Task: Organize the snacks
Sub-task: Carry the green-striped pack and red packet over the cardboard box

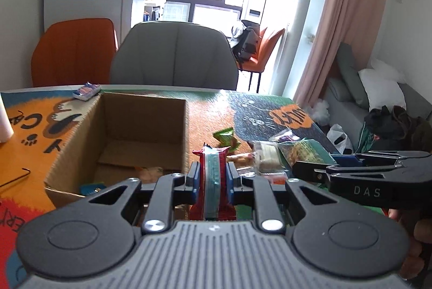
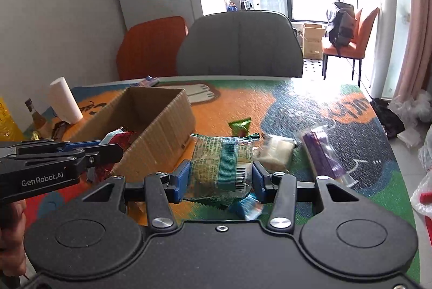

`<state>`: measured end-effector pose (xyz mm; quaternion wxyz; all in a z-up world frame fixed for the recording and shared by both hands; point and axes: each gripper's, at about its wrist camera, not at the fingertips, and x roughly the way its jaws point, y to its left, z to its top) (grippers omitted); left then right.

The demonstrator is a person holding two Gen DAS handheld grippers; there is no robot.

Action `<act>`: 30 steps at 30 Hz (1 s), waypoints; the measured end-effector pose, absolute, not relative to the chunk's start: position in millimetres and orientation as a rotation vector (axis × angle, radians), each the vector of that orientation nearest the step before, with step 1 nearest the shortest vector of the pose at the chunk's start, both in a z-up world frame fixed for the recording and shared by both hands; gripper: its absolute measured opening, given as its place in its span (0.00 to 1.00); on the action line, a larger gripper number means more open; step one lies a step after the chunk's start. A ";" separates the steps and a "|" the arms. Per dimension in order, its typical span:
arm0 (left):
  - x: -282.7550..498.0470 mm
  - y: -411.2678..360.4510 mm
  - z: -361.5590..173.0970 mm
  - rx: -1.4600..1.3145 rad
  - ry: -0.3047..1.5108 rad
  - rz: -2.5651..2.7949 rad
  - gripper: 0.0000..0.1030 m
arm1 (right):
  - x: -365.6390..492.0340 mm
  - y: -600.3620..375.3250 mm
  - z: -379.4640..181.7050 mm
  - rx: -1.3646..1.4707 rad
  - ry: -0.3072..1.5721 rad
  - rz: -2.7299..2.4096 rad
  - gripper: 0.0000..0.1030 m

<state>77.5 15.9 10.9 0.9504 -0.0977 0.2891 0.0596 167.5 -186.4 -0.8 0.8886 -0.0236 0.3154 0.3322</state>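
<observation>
Both grippers are pointing forward and a bit down over the table (image 2: 270,105), side by side. The left gripper (image 1: 213,175) is sitting just right of the cardboard box (image 1: 121,138), with its blue pads clamping a slim red packet (image 1: 213,173) that's standing on edge, a teal and white stripe running down its face. The right gripper (image 2: 220,171) is gripping a wider green packet (image 2: 220,165) across its sides, pads pressing on both edges (there's a barcode and a teal band on the wrapper). That one is hanging above the table just beside the box's right wall.

More snacks are lying loose on the mat: a small green wrapper (image 2: 240,125), a clear pack with white pieces (image 2: 275,151), a purple stick pack (image 2: 324,156) and something light blue (image 2: 248,208) peeking out under the green packet.

The box's near wall is hiding most of what's inside, so I'm only making out a blue bit and something pale. A hand (image 2: 12,235) on the left grip is getting cut off at the frame edge. The far snack (image 1: 86,90) behind the box is too blurry to read.
</observation>
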 end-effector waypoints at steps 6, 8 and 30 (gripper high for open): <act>74.0 31.3 15.1 -0.201 0.578 0.148 0.18 | 166.1 -171.3 3.5 -0.053 0.644 0.711 0.44; 72.5 38.3 16.4 -0.204 0.574 0.158 0.18 | 166.1 -165.8 4.7 -0.056 0.642 0.718 0.44; 97.4 107.2 3.1 -0.269 0.601 0.212 0.18 | 179.8 -103.0 6.1 -0.101 0.653 0.770 0.44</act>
